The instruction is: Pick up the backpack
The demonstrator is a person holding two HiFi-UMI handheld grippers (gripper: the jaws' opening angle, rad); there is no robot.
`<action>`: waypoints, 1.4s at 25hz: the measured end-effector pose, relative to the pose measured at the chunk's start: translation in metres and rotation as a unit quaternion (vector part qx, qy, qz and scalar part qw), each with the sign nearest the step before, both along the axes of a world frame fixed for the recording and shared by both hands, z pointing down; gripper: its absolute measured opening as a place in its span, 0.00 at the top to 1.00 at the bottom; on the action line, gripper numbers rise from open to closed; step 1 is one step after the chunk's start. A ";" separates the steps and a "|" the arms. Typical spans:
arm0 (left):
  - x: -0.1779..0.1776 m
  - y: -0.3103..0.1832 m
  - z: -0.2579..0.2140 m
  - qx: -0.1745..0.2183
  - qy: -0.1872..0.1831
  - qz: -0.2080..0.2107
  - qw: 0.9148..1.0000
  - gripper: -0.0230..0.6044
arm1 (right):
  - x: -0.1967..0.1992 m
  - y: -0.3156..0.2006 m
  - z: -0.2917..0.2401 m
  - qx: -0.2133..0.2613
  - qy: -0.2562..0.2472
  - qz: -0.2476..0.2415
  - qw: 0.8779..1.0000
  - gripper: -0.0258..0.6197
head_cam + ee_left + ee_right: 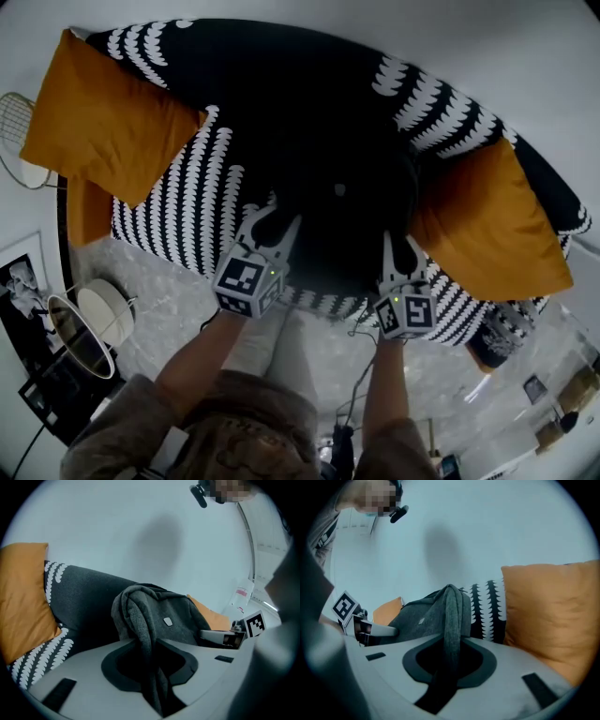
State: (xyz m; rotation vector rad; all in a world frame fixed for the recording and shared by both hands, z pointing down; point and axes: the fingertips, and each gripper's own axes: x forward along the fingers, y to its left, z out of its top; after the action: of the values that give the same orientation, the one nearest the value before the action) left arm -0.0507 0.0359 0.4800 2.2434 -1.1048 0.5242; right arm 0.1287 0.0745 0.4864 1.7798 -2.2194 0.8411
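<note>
A dark grey backpack (pixel 342 206) stands on the black-and-white patterned sofa (pixel 192 192), between two orange cushions. My left gripper (pixel 274 214) is at the pack's left side and my right gripper (pixel 401 246) at its right. In the left gripper view the jaws (pixel 151 670) pinch a bunched grey strap (pixel 140 620) that hangs from the backpack (pixel 180 616). In the right gripper view the jaws (pixel 446 667) clamp the other strap (pixel 452 616), with the backpack (pixel 419 618) just behind. Each gripper shows in the other's view, the right one (pixel 234 638) and the left one (pixel 365 630).
An orange cushion (pixel 103 122) lies at the sofa's left end and another (pixel 492 225) at the right, close to my right gripper. A round side table (pixel 80 333) stands on the pale floor at the left. Cables (pixel 361 375) trail on the floor in front.
</note>
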 end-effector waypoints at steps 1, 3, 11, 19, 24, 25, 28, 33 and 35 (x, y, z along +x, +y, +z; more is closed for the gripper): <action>0.000 -0.001 -0.010 0.008 -0.002 0.006 1.000 0.82 | -0.001 0.003 -0.011 0.007 -0.003 0.005 1.000 0.86; 0.002 -0.006 -0.033 0.029 -0.004 0.018 0.999 0.83 | -0.001 0.006 -0.034 0.022 -0.005 0.015 1.000 0.86; -0.001 0.008 -0.170 0.073 -0.014 0.057 0.996 0.83 | -0.013 0.036 -0.160 0.039 -0.020 0.046 0.998 0.87; -0.010 0.059 -0.330 0.124 0.002 0.081 0.989 0.83 | -0.025 0.093 -0.316 0.086 -0.018 0.065 0.994 0.87; -0.015 0.099 -0.381 0.150 -0.001 0.090 0.985 0.83 | -0.031 0.134 -0.361 0.110 -0.021 0.073 0.991 0.87; -0.017 0.106 -0.386 0.154 -0.003 0.090 0.984 0.83 | -0.034 0.141 -0.366 0.113 -0.021 0.072 0.991 0.87; -0.029 0.129 -0.397 0.163 -0.007 0.089 0.983 0.83 | -0.045 0.160 -0.375 0.121 -0.018 0.068 0.990 0.87; -0.056 0.165 -0.407 0.171 -0.011 0.090 0.981 0.83 | -0.070 0.191 -0.381 0.127 -0.019 0.063 0.990 0.87; -0.067 0.178 -0.410 0.171 -0.011 0.092 0.981 0.83 | -0.082 0.205 -0.384 0.128 -0.021 0.064 0.990 0.87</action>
State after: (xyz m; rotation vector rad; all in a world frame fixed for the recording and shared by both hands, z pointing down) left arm -0.1181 0.2143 0.0698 2.6635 -1.0689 0.4620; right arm 0.0467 0.2798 0.1027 2.0553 -2.3505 0.6447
